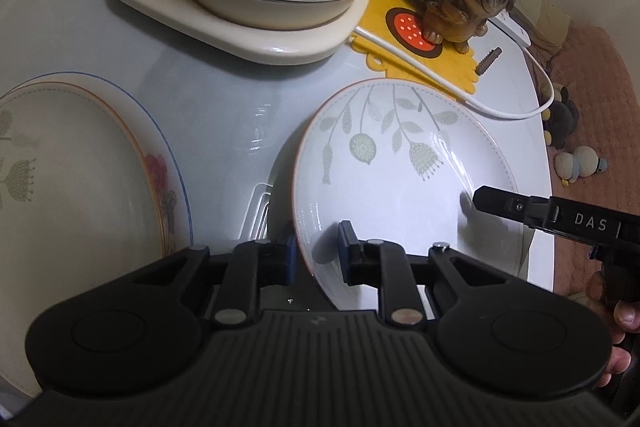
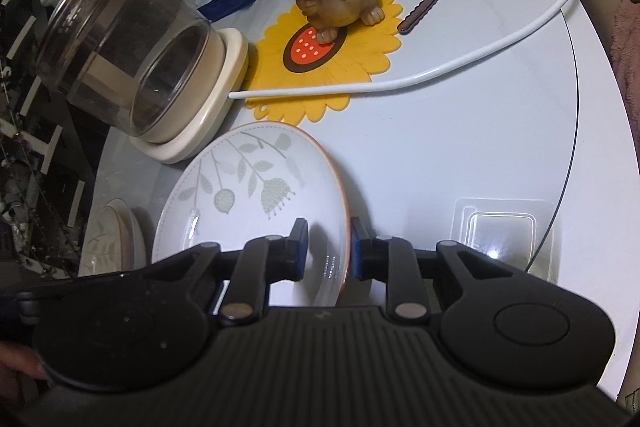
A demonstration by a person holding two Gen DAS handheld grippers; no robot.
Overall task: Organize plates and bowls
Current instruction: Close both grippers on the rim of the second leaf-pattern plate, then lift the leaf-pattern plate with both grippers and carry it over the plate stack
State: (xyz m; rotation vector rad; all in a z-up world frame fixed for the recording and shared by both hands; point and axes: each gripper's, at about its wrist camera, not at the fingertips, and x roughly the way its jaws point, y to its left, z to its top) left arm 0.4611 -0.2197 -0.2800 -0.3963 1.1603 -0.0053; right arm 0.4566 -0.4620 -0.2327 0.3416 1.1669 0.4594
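Both hand-held grippers grasp the leaf-patterned plate. The left hand-held gripper pinches its lower-left rim. The right hand-held gripper clamps its lower-right rim.

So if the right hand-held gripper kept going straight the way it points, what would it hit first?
The leaf-patterned plate: the right hand-held gripper already straddles its orange rim, one finger on each side. Pushing on would drive it along that rim; beyond lies the sunflower mat, though depth is hard to judge.

A white plate with grey-green leaf prints and an orange rim is seen tilted on the table. Left of it, a similar plate is stacked on a blue-rimmed one.
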